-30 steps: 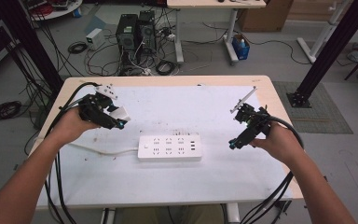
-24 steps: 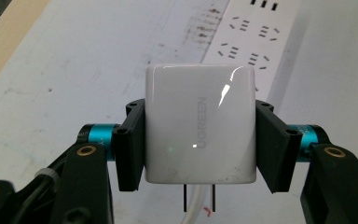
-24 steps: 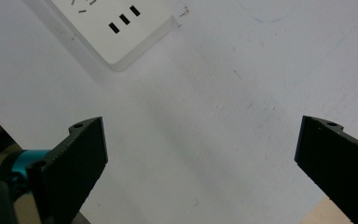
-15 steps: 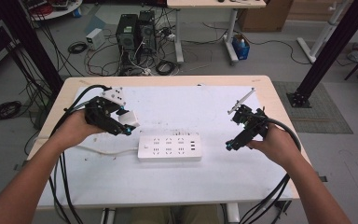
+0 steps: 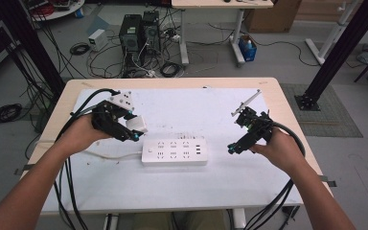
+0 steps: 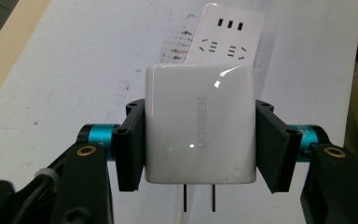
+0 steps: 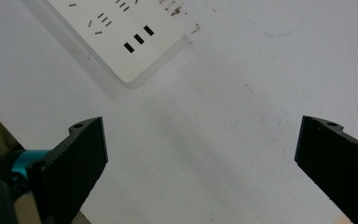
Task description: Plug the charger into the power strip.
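gripping a white charger, prongs visible; right tool gapes

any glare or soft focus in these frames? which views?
Left gripper view: a bright glare streak on the glossy white charger, its printed brand name still readable; the power strip behind is a little soft. Right gripper view: the black jaws are blurred at close range, and a soft shadow runs across the table. High view: even light, low detail overall.
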